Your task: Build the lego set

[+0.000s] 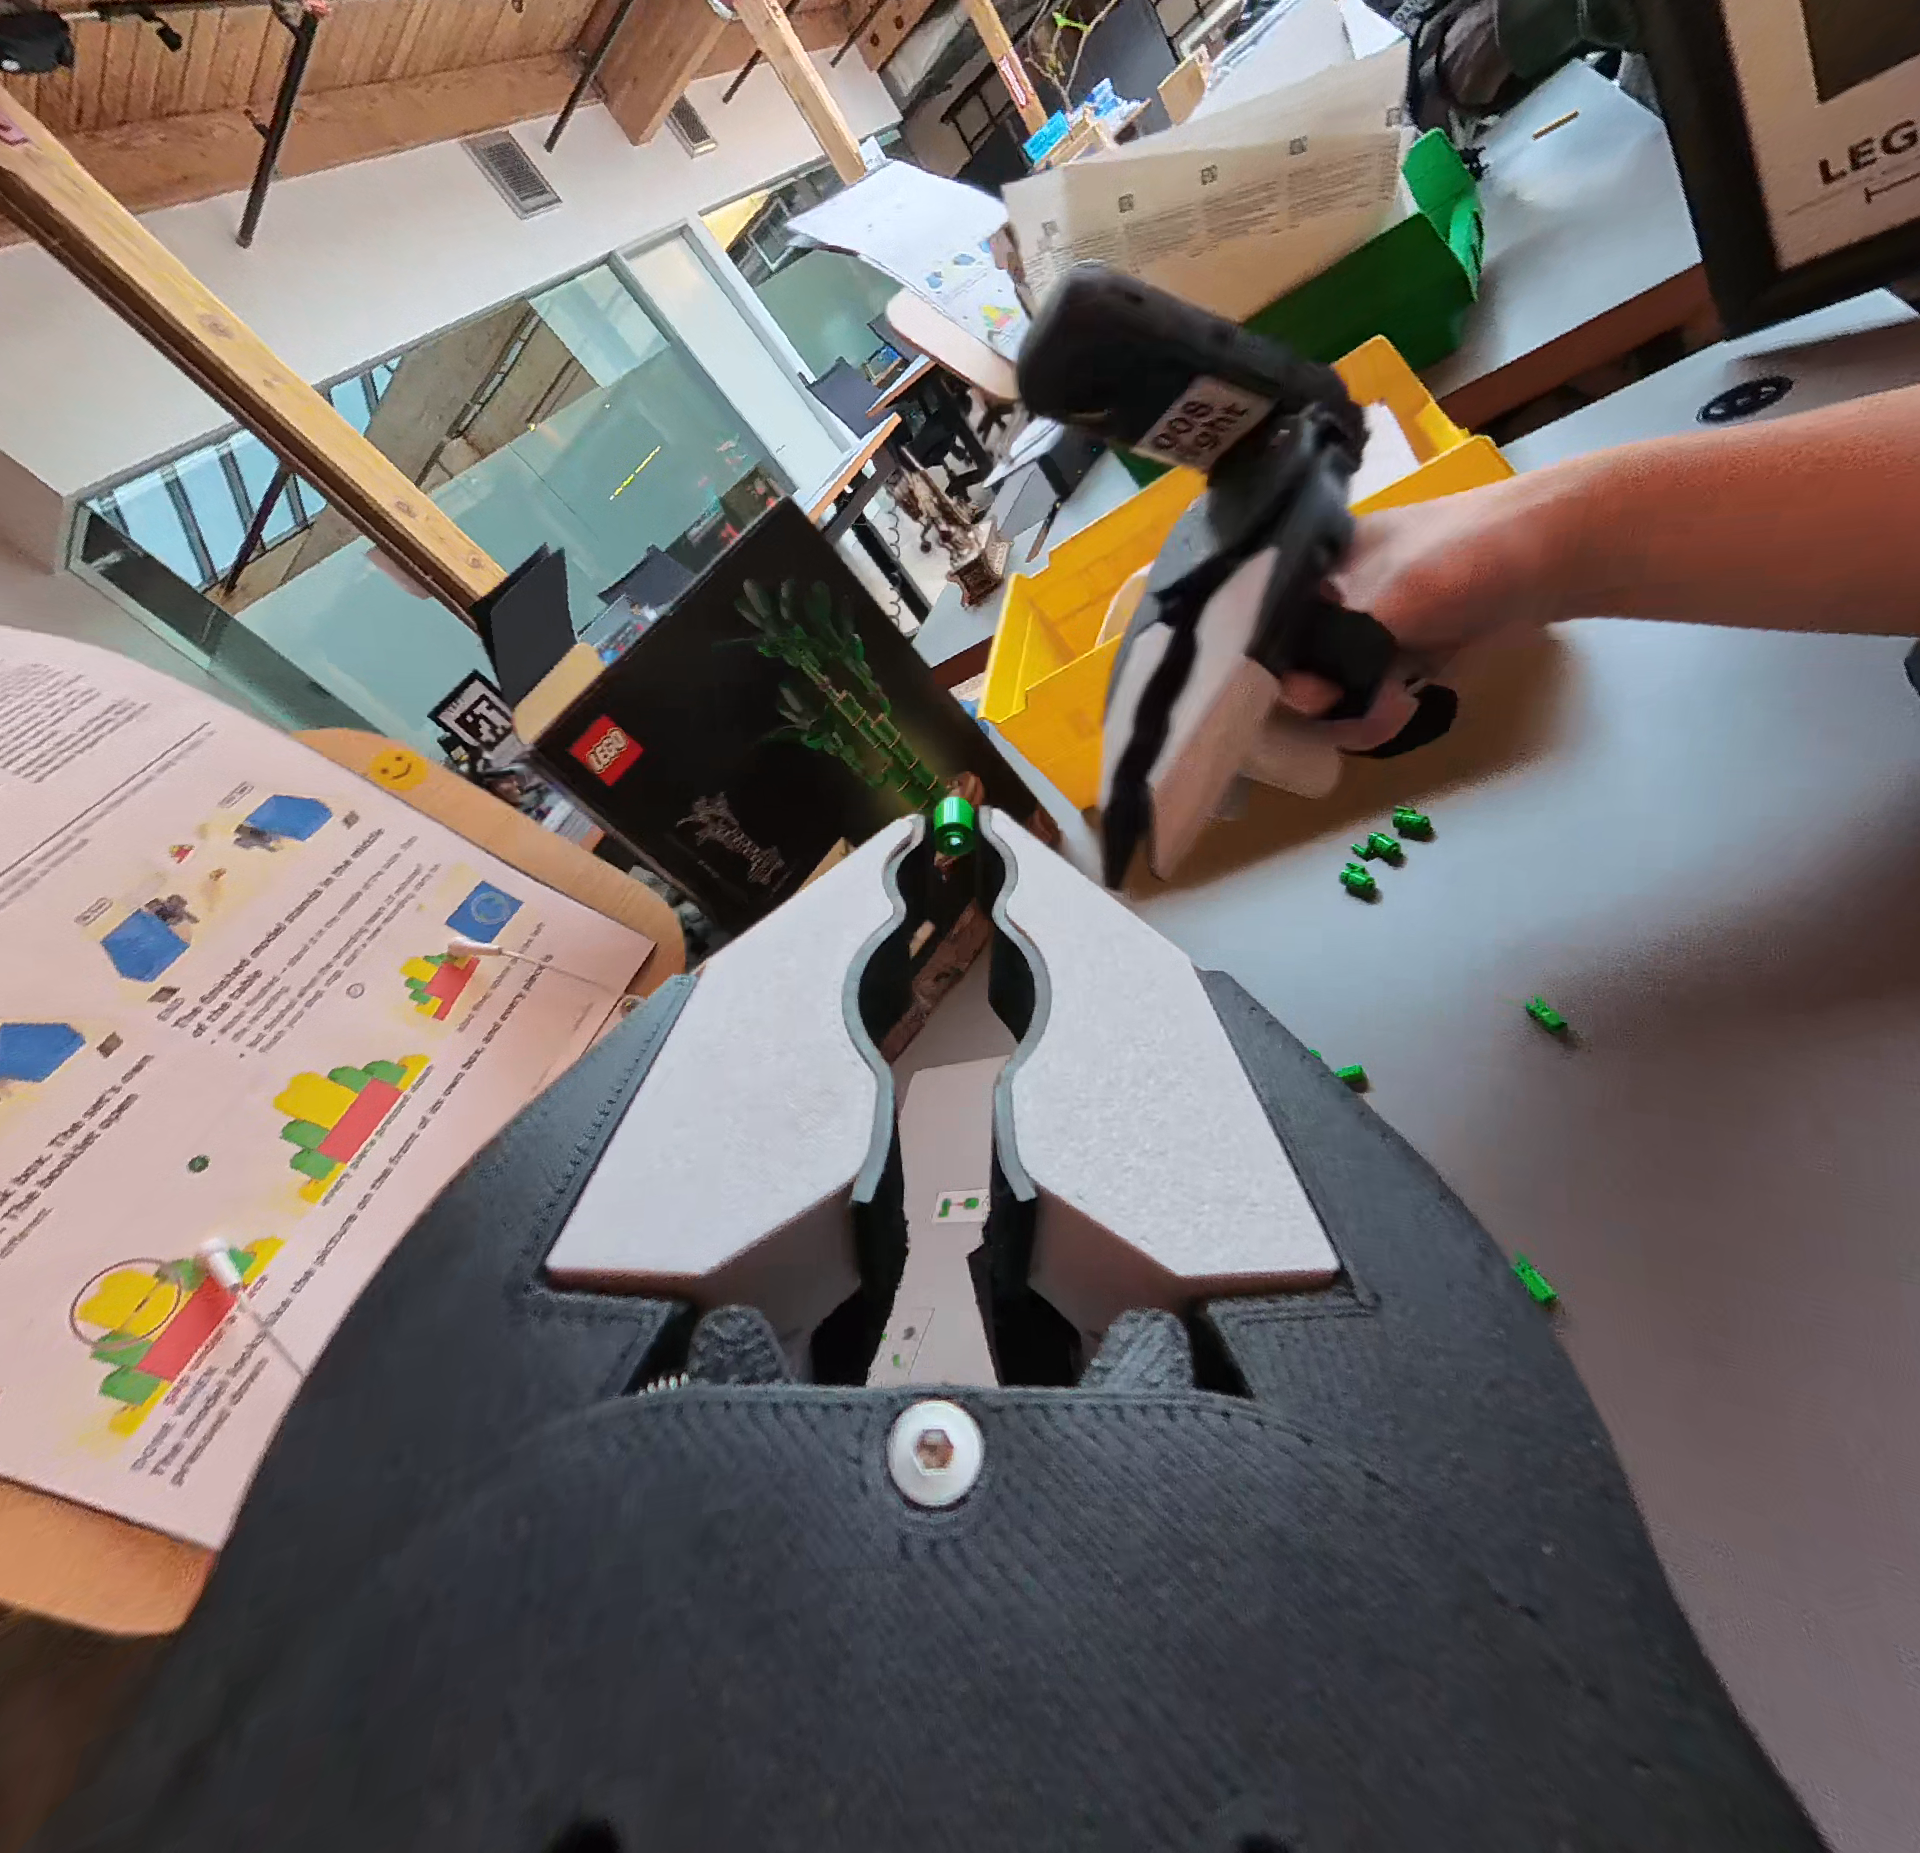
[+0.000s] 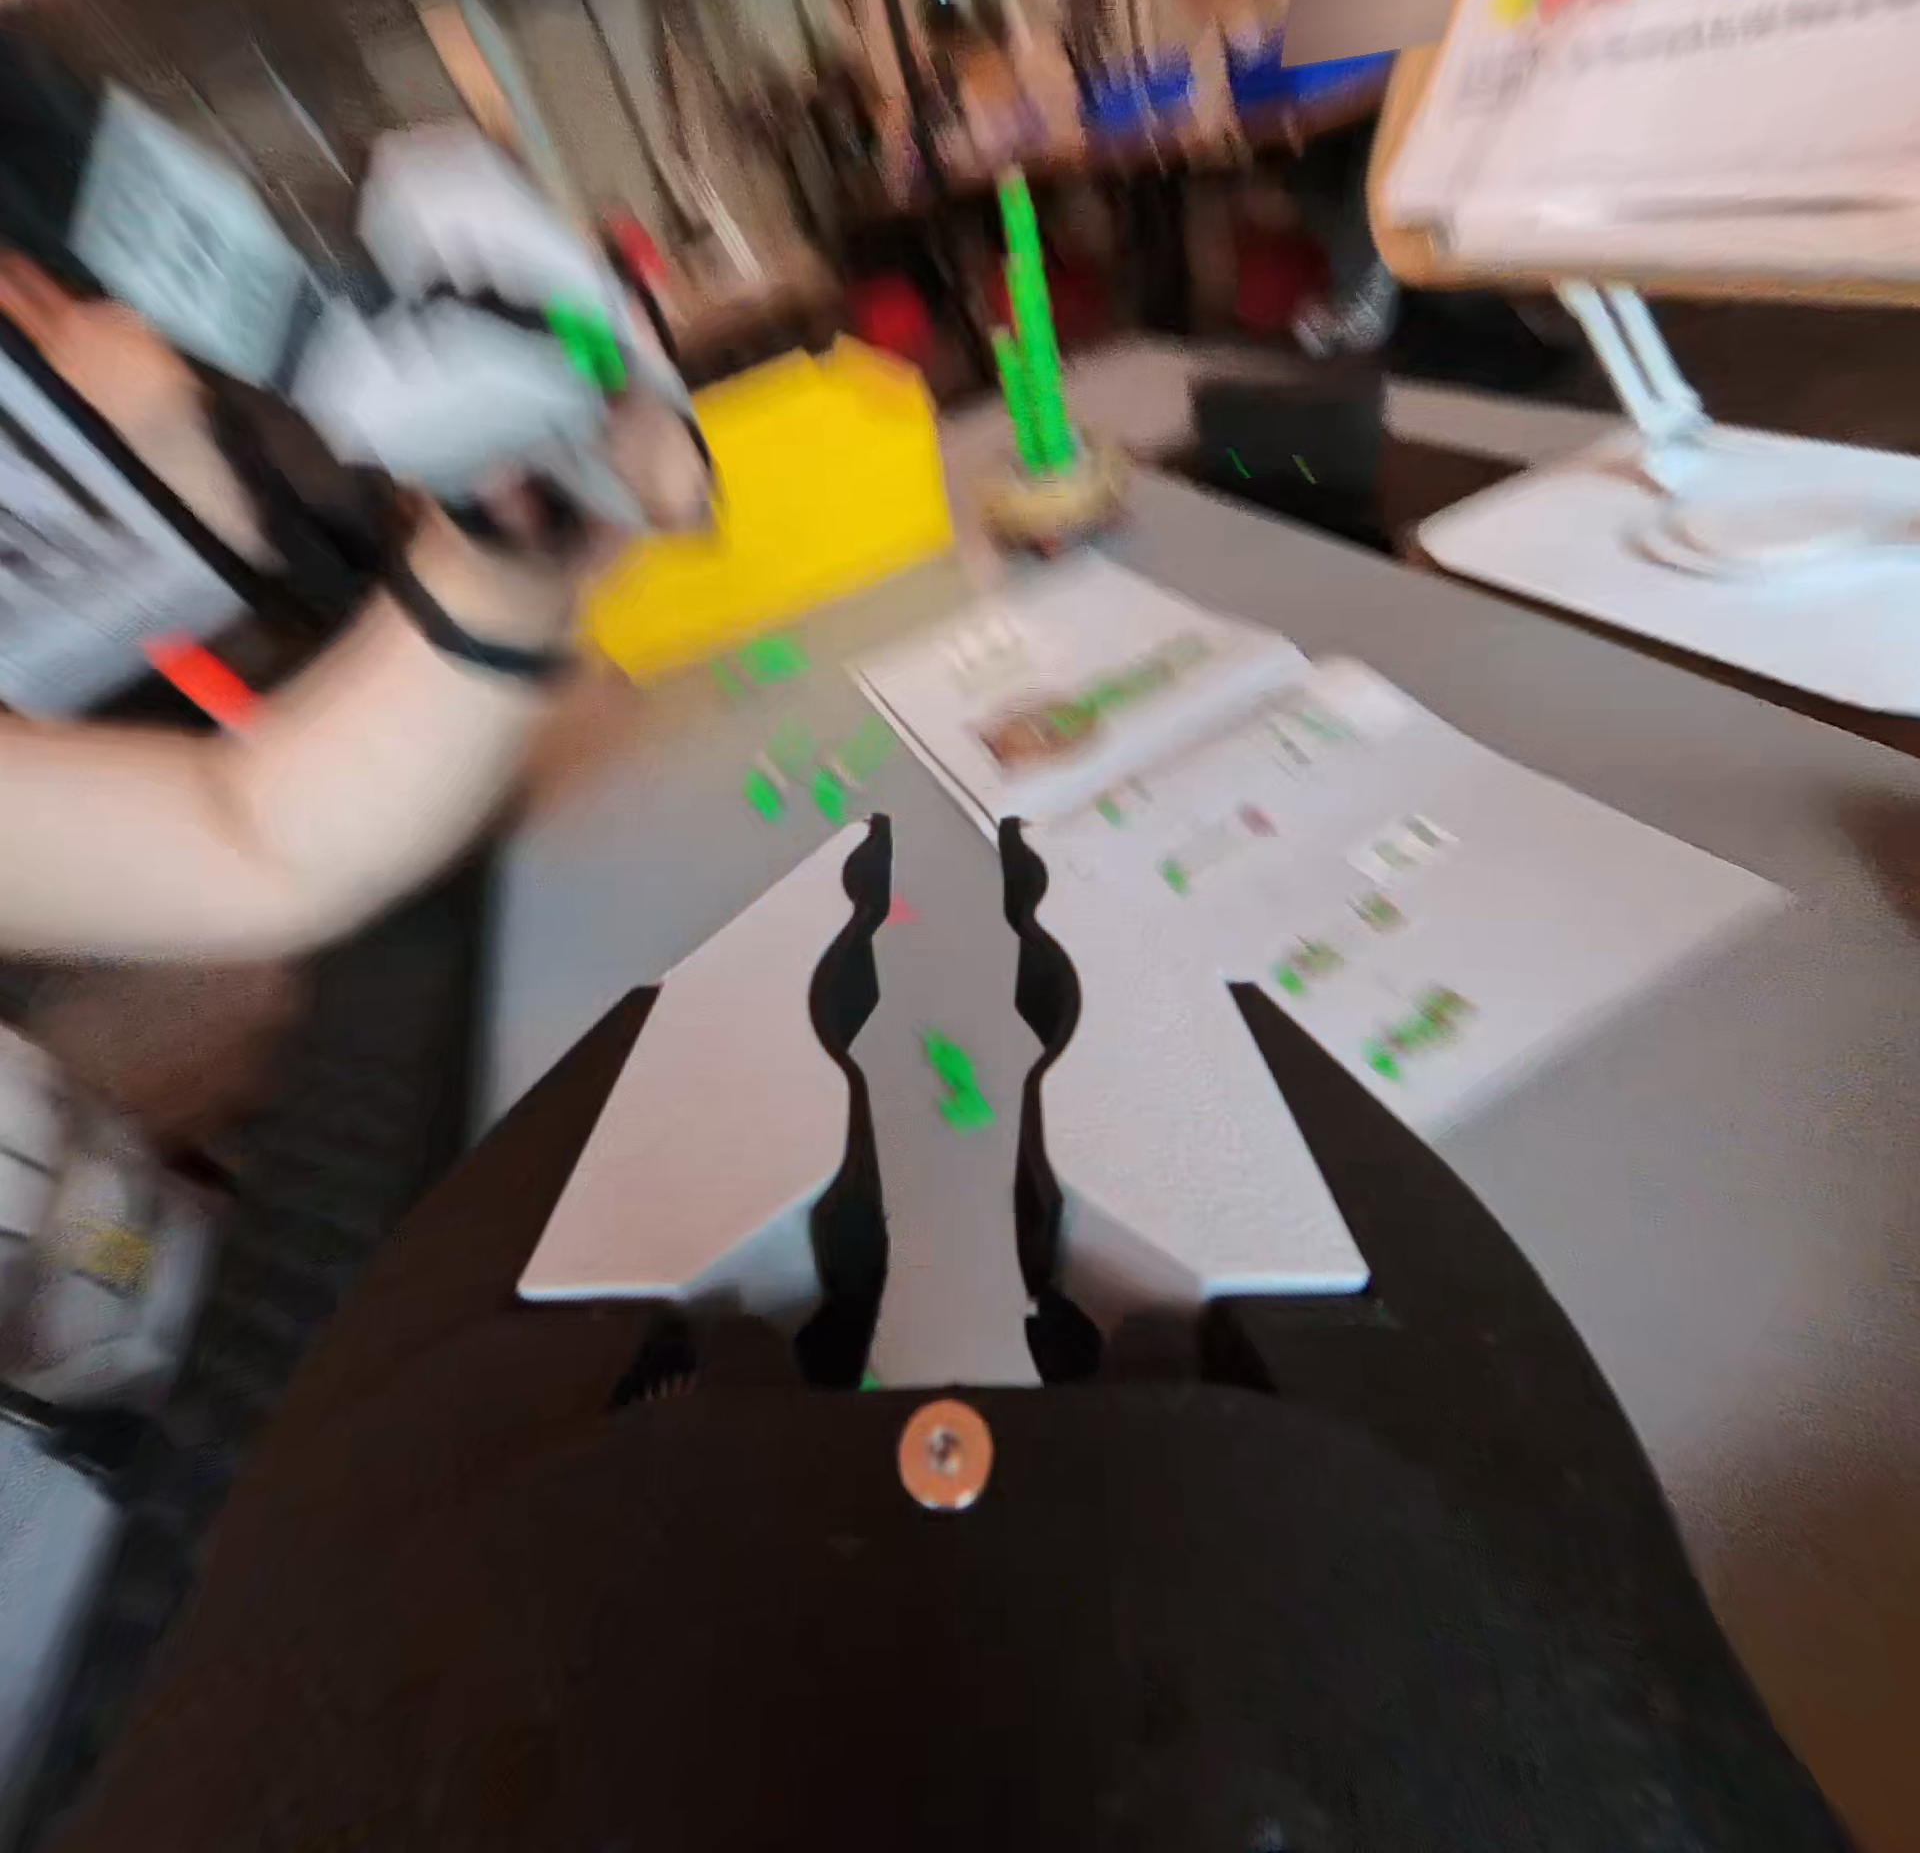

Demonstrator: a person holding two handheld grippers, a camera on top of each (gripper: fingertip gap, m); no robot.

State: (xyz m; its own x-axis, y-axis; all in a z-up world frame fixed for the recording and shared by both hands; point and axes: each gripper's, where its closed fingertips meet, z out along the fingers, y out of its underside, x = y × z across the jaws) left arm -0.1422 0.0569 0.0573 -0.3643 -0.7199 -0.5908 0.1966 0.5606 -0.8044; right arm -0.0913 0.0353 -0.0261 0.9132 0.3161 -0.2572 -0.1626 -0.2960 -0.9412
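Small green cylindrical lego piece (image 1: 952, 828) pinched at the very tips of the left gripper (image 1: 954, 835), lifted above the grey table (image 1: 1662, 972), long axis pointing toward the camera. Right gripper (image 2: 943, 835) parted, empty, aimed at loose green pieces (image 2: 954, 1081) just ahead on the table.

A small green round lego piece (image 1: 953, 829) sits pinched at the very tips of the left tongs (image 1: 951, 835), lifted above the table (image 1: 1558, 1128). Right of it, more small green lego pieces (image 1: 1382, 849) lie scattered on the table. A partly built green stalk (image 2: 1029, 349) stands upright beyond them, blurred.
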